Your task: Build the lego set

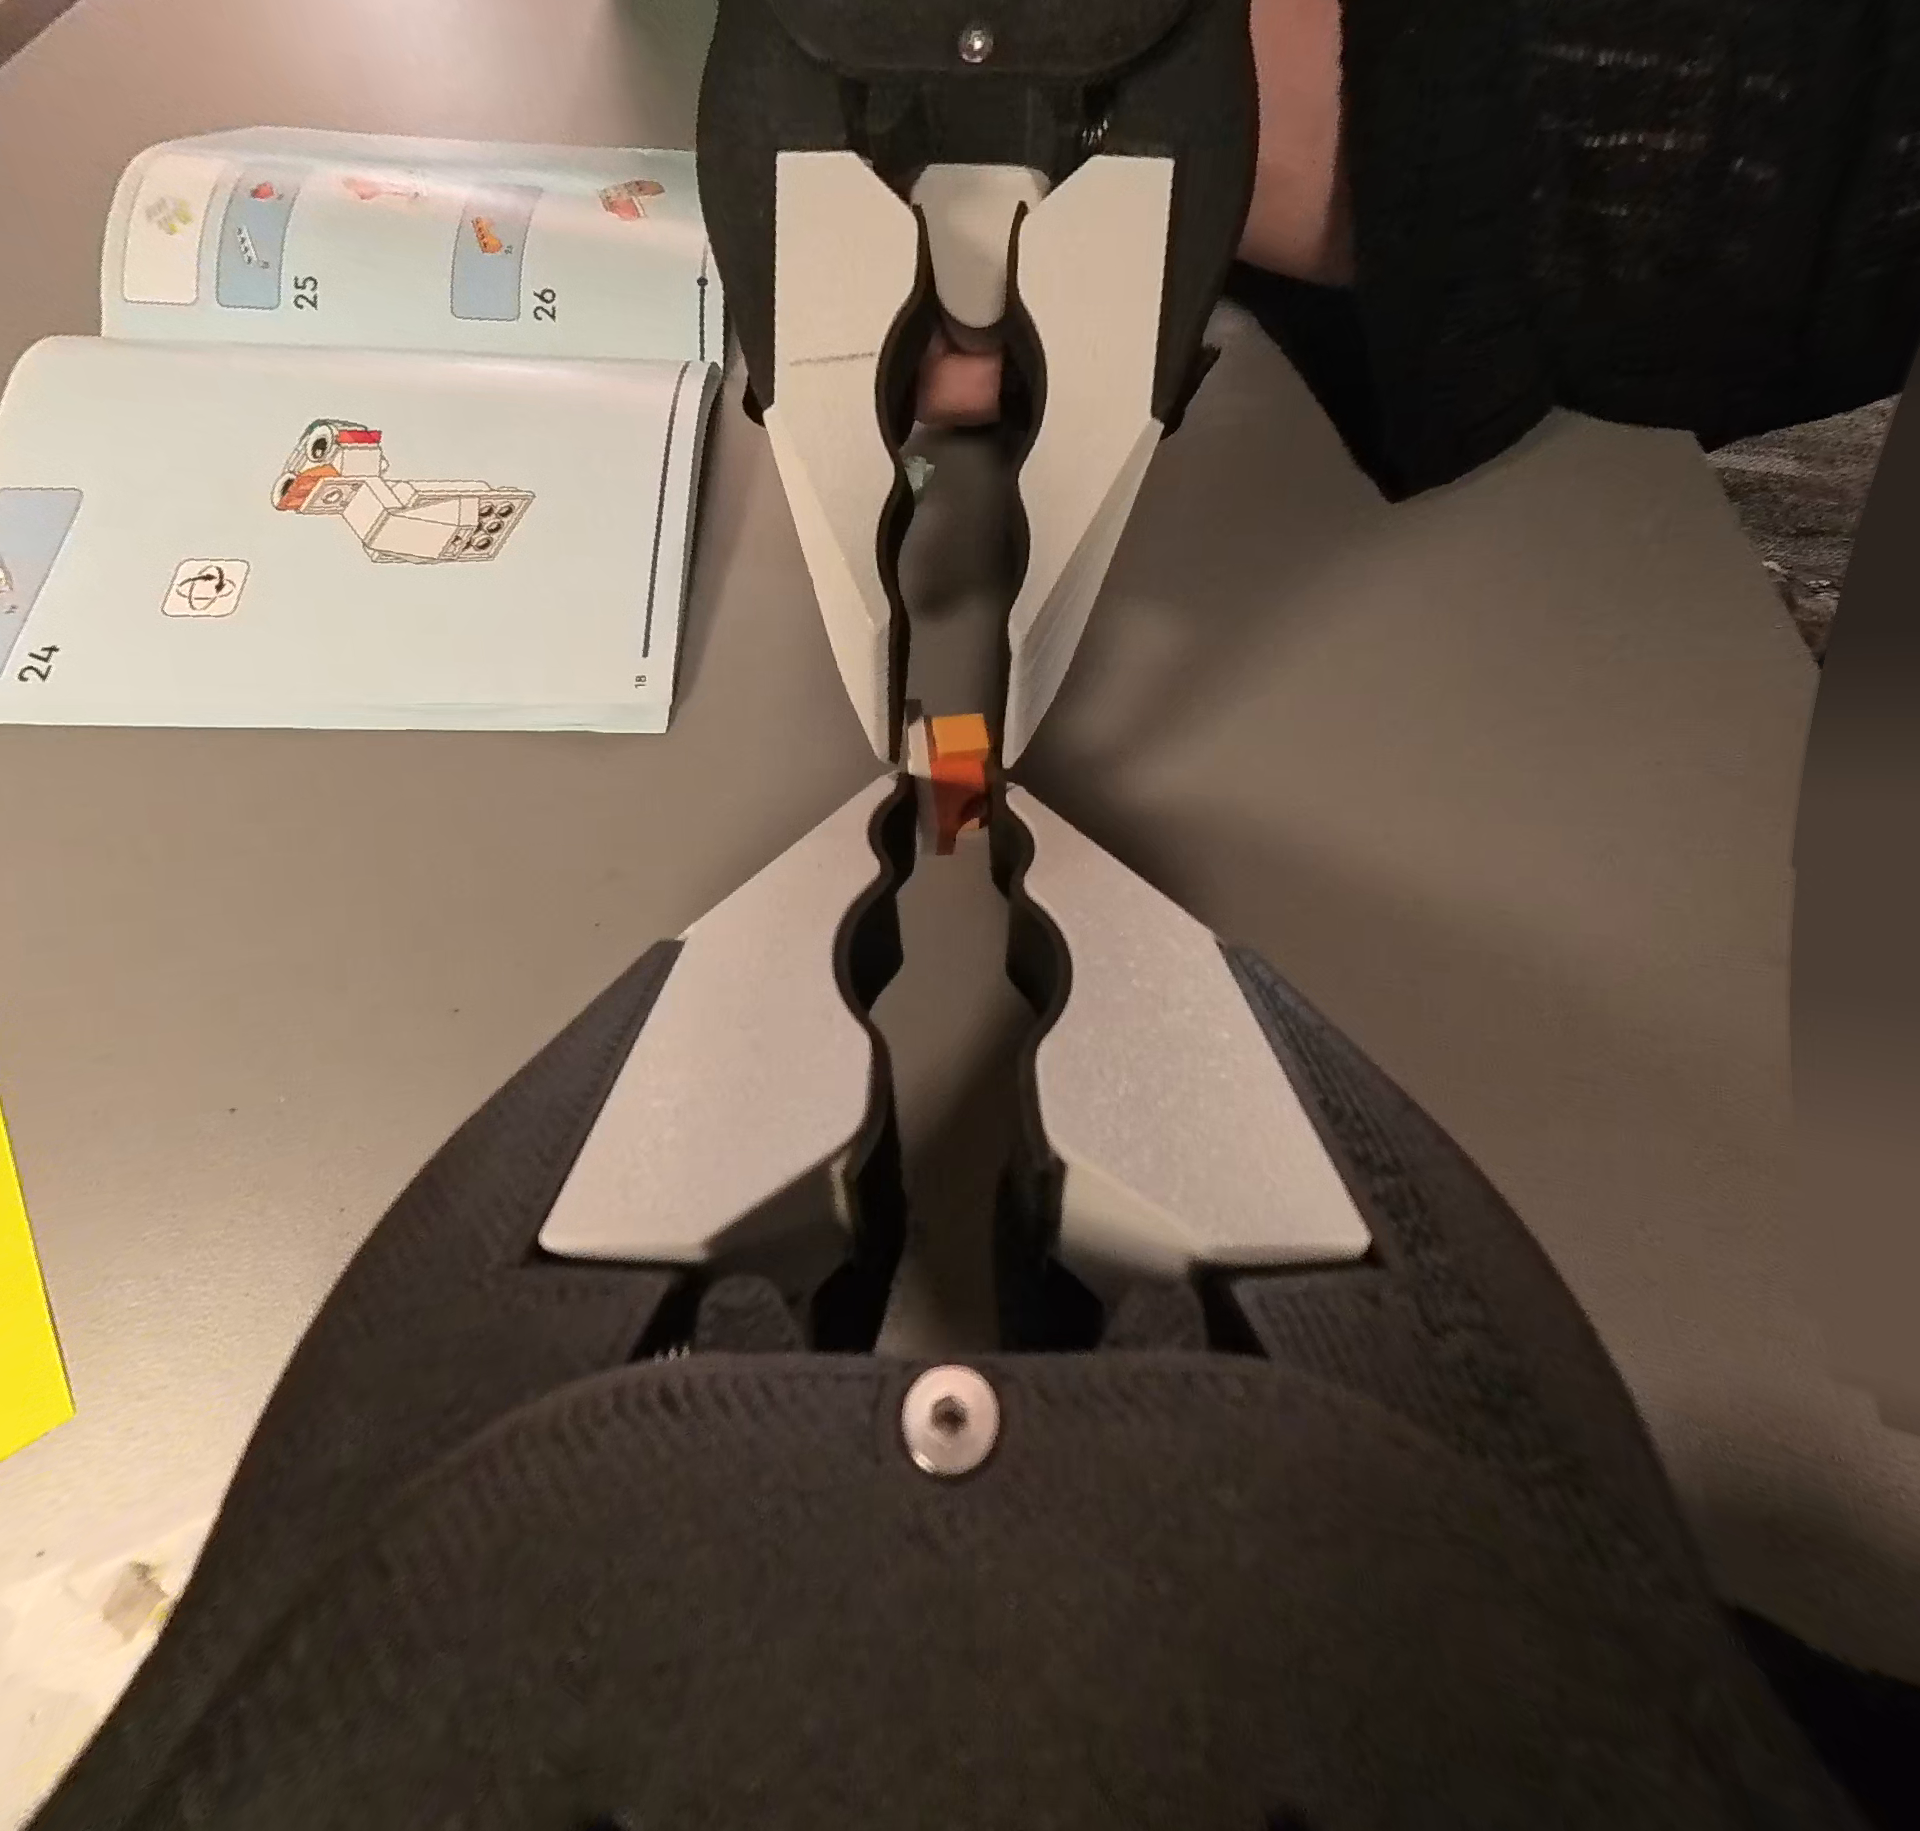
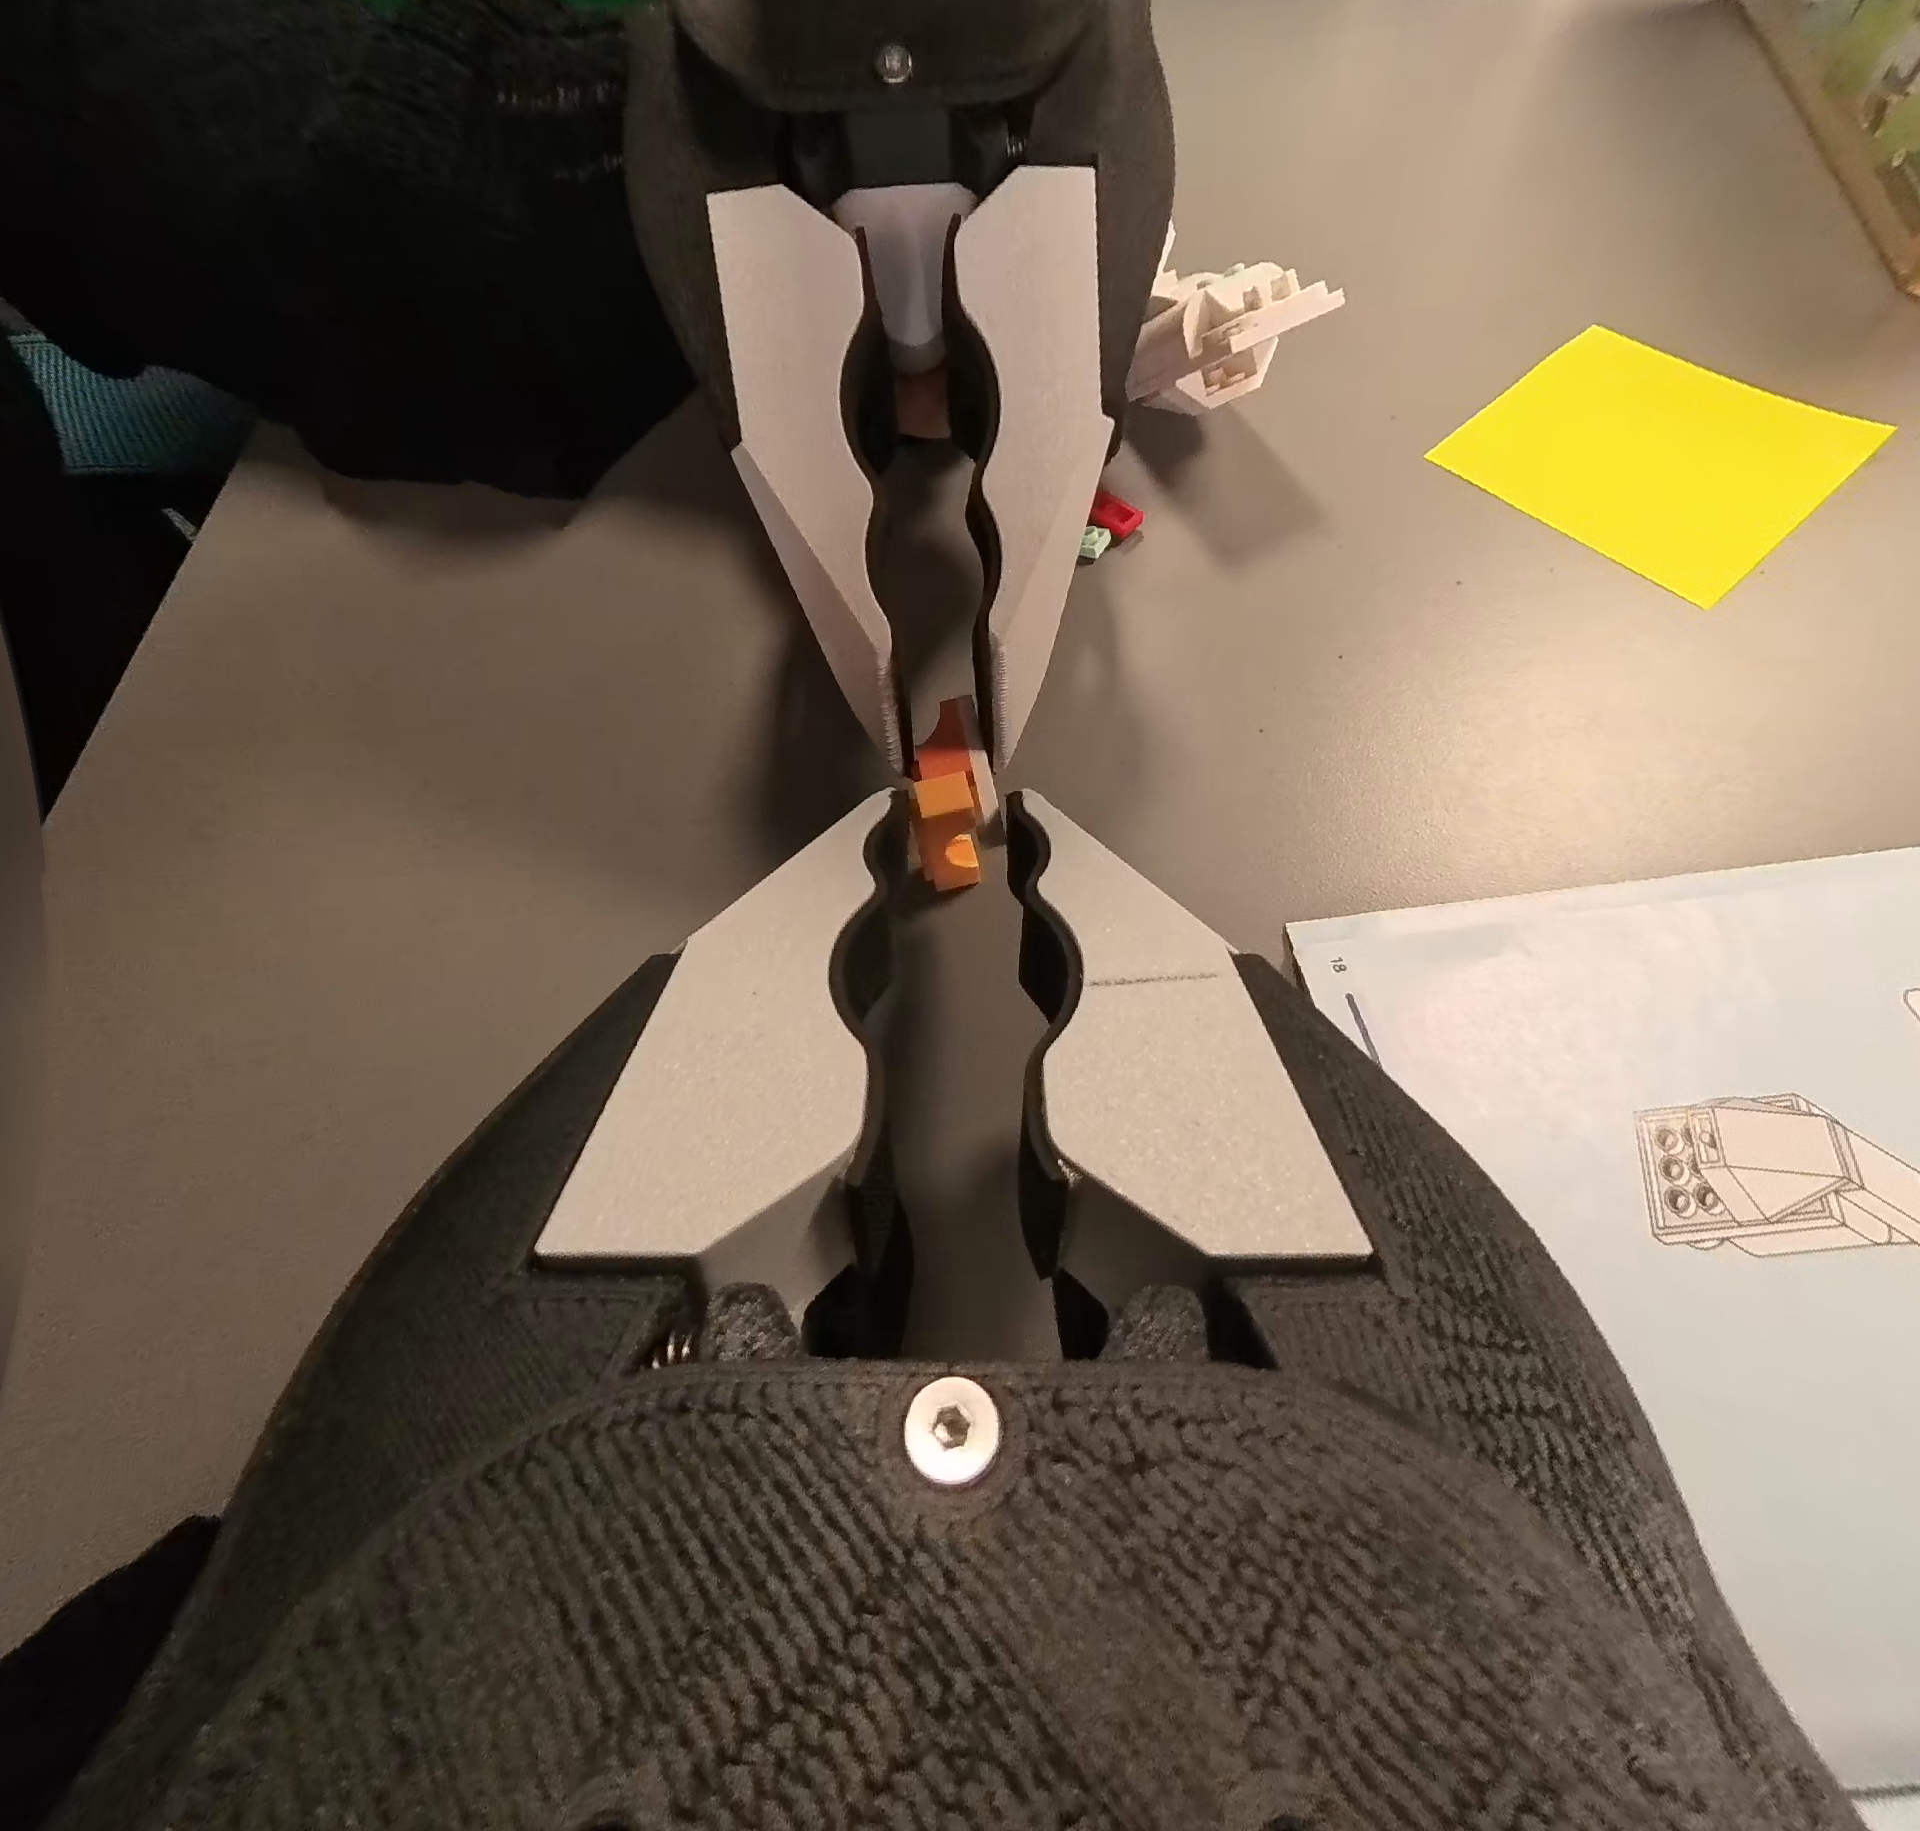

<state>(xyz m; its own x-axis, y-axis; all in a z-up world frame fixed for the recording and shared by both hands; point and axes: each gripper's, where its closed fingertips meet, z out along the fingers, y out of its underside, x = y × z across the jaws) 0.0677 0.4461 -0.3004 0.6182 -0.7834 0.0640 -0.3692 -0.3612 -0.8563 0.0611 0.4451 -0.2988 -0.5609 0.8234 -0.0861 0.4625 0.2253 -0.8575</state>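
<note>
My two grippers meet tip to tip above the grey table (image 1: pixel 364 950). In the left wrist view my left gripper (image 1: pixel 951 813) is shut on a dark orange piece (image 1: pixel 954 807) with a white piece (image 1: pixel 918 768) beside it. My right gripper (image 1: pixel 951 742) comes from the far side, shut on a light orange piece (image 1: pixel 958 735). In the right wrist view my right gripper (image 2: pixel 951 817) grips the light orange piece (image 2: pixel 943 796), and my left gripper (image 2: pixel 951 755) holds the dark orange piece (image 2: pixel 951 727). The pieces touch each other.
An open instruction booklet (image 1: pixel 343 534) lies beside the grippers and also shows in the right wrist view (image 2: pixel 1662 1158). A white partial build (image 2: pixel 1226 337), loose red and pale green pieces (image 2: pixel 1117 524) and a yellow sheet (image 2: pixel 1652 462) lie beyond. A dark sleeve (image 1: pixel 1610 223) holds the far gripper. Both grippers' tips are close together, under 4 cm apart.
</note>
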